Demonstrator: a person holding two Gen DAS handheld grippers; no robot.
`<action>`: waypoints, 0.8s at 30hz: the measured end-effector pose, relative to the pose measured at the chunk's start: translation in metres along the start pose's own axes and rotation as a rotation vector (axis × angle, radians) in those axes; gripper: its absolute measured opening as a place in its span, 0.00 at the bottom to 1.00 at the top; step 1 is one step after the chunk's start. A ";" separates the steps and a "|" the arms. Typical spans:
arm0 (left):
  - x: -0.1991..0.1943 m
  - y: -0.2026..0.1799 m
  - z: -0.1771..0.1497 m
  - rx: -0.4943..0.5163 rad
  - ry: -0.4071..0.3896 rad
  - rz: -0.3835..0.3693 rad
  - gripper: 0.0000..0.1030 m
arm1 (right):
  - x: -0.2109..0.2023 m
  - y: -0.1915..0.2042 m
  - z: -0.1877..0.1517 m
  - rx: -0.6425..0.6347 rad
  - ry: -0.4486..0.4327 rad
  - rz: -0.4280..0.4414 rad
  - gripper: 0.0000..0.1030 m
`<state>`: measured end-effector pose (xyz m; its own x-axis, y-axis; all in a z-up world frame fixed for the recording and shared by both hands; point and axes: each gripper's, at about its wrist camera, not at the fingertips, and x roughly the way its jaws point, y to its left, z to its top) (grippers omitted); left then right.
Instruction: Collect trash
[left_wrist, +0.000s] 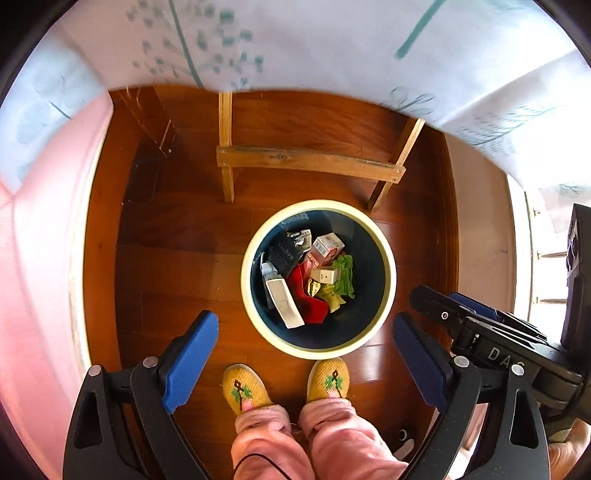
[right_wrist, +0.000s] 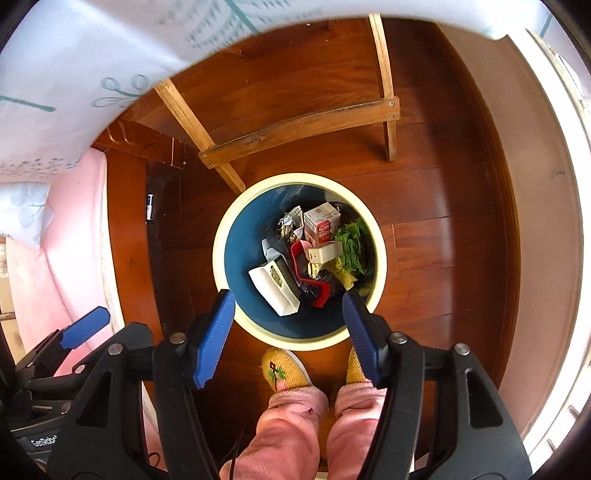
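**Spotter:** What does your left wrist camera give you?

**Operator:** I'm looking straight down. My left gripper has its 2 blue pads spread wide with nothing between them. Past them sits the trash bin, a round one with a cream rim and a dark blue inside, standing on the wooden floor. It lies between the pads in the view but well below them. Inside I see a white box, a red piece, a pink carton, a green wrapper and a dark packet. The person's 2 yellow slippers are just beside the near rim. The right gripper pokes in from the right edge.

**Spotter:** And the right wrist camera?

**Operator:** Same bin, again from above. My right gripper is parted too, gripping nothing, its fingertips overlapping the bin's near rim in the picture. The white box leans against the near wall, the pink carton at the far side, the green wrapper to the right. A wooden table frame stands just beyond the bin, under a white floral cloth. One blue pad of the left gripper shows at lower left.
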<state>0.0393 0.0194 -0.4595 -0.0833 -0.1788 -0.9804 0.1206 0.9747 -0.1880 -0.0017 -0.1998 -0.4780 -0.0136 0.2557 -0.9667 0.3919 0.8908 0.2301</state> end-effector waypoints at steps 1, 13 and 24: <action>-0.007 -0.002 -0.001 0.001 -0.006 0.003 0.94 | -0.006 0.002 -0.001 -0.004 -0.003 -0.004 0.57; -0.129 -0.014 -0.013 0.007 -0.100 0.016 0.94 | -0.100 0.031 -0.013 -0.071 -0.063 -0.057 0.58; -0.245 -0.026 -0.027 0.012 -0.236 0.044 0.94 | -0.203 0.075 -0.027 -0.181 -0.136 -0.069 0.58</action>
<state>0.0296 0.0414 -0.2125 0.1558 -0.1642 -0.9741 0.1306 0.9809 -0.1444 0.0061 -0.1749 -0.2611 0.0943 0.1494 -0.9843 0.2226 0.9605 0.1671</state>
